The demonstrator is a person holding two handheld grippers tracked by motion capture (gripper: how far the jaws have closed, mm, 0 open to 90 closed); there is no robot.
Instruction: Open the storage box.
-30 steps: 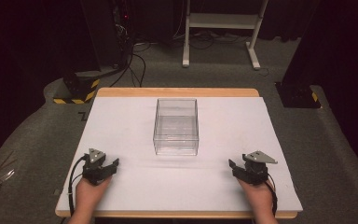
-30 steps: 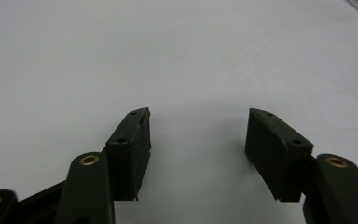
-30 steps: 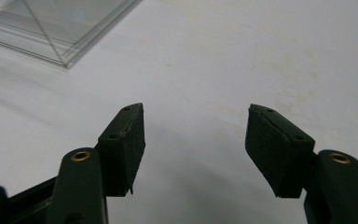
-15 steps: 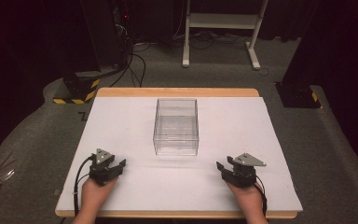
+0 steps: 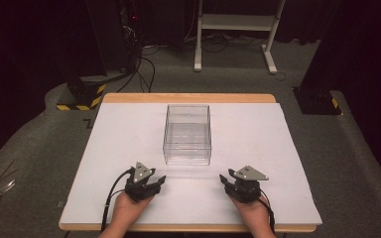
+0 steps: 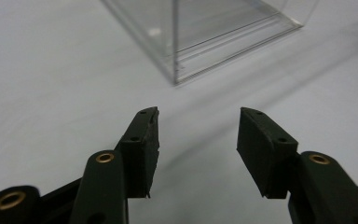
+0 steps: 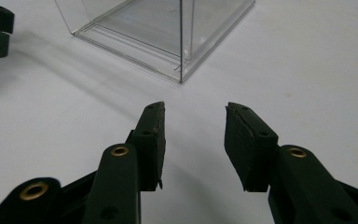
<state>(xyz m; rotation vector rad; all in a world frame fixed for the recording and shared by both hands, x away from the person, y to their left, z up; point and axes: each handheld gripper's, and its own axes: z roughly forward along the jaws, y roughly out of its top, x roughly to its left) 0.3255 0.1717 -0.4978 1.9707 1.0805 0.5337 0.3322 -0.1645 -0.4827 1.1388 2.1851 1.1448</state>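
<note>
Your left tongs [image 5: 146, 184] rest low over the near left part of the counter [image 5: 129, 134]; their jaws stand apart with nothing between them, as the left gripper view confirms [image 6: 198, 149]; a cable trails from them back along your left hand [image 5: 126, 210] toward the near edge.

The clear box [image 5: 187, 134] stands upright at the middle of the counter, open at the top and apparently empty; it sits just ahead of both tongs and between their lines of approach; neither tongs touches it. In the left gripper view its near corner [image 6: 175, 56] lies ahead of the jaws.

Your right tongs [image 5: 242, 187] rest over the near right part of the counter; their jaws are likewise apart and hold nothing [image 7: 193, 144]; the box corner [image 7: 182, 51] lies ahead of them.

Risks, as judged from this layout: the box walls are thin and transparent, so their edges are hard to read; a jaw brought in too fast could strike a wall and slide or tip the box; a one-sided push would probably skate it across the smooth surface; the left cable could drag if you reach far forward.

Open room: the counter is bare on both sides of the box and behind it; the near edge lies close under your wrists, so keep motion forward.
</note>
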